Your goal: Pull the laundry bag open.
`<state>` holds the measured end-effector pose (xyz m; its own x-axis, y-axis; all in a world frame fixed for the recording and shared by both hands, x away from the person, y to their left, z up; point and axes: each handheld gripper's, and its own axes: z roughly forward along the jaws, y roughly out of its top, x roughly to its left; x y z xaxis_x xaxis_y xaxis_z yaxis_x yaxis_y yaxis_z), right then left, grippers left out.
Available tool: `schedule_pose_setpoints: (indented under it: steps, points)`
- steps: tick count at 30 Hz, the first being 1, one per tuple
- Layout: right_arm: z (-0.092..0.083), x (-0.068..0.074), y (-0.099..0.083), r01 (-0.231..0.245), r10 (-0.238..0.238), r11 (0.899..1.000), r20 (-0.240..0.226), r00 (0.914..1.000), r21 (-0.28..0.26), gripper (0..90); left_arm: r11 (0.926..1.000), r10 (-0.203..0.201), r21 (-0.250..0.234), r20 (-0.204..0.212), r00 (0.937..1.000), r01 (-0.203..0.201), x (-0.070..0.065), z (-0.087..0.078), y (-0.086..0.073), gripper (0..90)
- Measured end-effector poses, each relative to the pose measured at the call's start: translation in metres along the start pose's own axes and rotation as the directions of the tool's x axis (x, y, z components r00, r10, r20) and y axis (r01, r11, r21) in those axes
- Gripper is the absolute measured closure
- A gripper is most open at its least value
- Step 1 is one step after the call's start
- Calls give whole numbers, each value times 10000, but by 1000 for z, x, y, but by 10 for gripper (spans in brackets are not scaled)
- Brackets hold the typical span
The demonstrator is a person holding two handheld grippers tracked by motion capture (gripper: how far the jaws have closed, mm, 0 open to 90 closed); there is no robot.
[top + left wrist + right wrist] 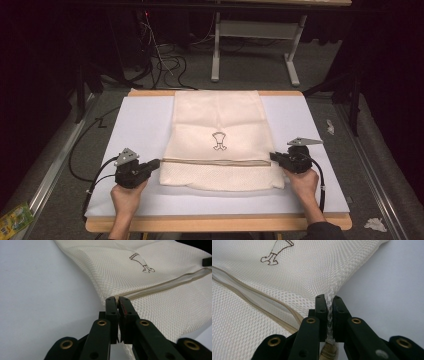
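Pale grey table (140,125), wood-edged, carries a cream mesh zip bag (217,140) at frame centre — light, limp, slippery. Left gripper (156,163) and right gripper (274,156) jaws pinch its side edges by the zipper (215,161) — sensible holds.

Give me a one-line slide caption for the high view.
Left gripper and right gripper pinch opposite side edges of a cream mesh bag lying on the white table.

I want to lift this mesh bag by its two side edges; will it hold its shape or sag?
The mesh bag will likely sag between the left gripper and right gripper: its thin netting already bunches where the jaws pinch it. It looks flat and empty, so probably light. The open weave should resist slipping.
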<state>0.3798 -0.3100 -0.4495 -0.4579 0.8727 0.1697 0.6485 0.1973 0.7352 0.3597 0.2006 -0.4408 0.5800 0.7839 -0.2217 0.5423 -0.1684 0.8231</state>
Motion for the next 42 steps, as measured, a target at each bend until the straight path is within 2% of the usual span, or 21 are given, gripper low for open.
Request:
schedule_pose_setpoints:
  steps: [6,14,28,35,40,42]
  points:
    - [2,1,-1,141,-141,9999,58,9999,96,857,9997,60,223,-28,10000,-60,0,1,-1,867]
    - [6,0,-6,-83,82,9998,41,10000,190,845,9991,62,418,-23,10000,-61,1,4,-1,866]
    - [11,-1,-10,-105,100,9995,165,9998,301,802,9961,216,856,-131,9997,-204,0,12,-4,862]
    - [8,0,-10,-95,88,9995,206,9997,299,733,9923,211,1222,-38,9998,-205,2,17,-5,860]
    - [6,0,-9,-182,175,9996,329,9993,217,653,9929,201,1173,-42,9998,-195,2,17,-6,847]
    - [2,0,-9,-265,265,9996,394,9989,8,600,9941,138,1078,45,9999,-142,2,16,-5,820]
